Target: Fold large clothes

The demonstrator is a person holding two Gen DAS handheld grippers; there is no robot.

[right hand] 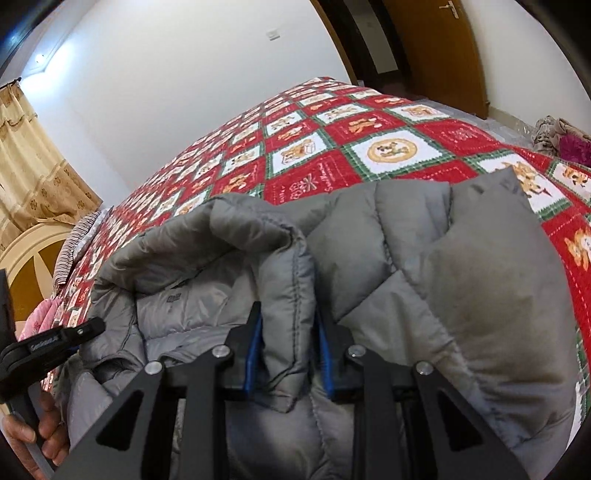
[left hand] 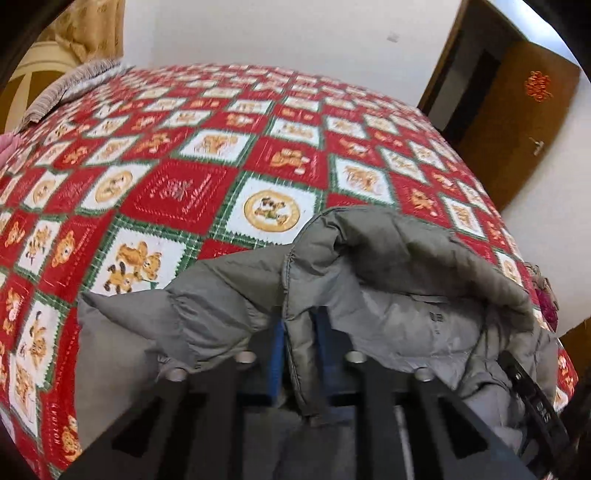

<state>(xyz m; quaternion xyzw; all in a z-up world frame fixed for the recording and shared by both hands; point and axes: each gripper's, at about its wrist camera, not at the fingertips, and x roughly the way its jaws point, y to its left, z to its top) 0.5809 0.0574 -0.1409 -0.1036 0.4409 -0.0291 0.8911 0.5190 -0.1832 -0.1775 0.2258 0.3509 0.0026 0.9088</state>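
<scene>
Looking across the bed (left hand: 207,173), pretty much the whole top is covered by a red, white and green patchwork quilt with little teddy bear squares, and it runs flat all the way to the plain white wall (left hand: 258,33) at the far side. A brown wooden door (left hand: 517,122) stands open off to the right in the left wrist view, with a red ornament stuck on it, and gold patterned curtains (right hand: 33,170) hang at the left next to a cream and brown headboard (right hand: 29,266). A striped pillow or blanket edge (left hand: 74,88) sits at the head end, something pink (right hand: 40,317) lies just past it, and a crumpled pile of beige and magenta fabric (right hand: 561,140) sits beyond the right edge of the bed. The grey puffer jacket (right hand: 443,280) is at the near edge of the bed, bunched up and lifted, collar opened so the paler lining and label show. The left gripper (left hand: 299,343) is clamped on one collar edge, with fabric pinched between its blue pads. The right gripper (right hand: 288,354) is clenched on a stitched fold of the other front edge. They're close together, and you can see the left tool with the person's hand (right hand: 40,435) at the left of the right wrist view. Most of the quilt beyond the jacket is bare, with the far and right edges of the bed in sight.
</scene>
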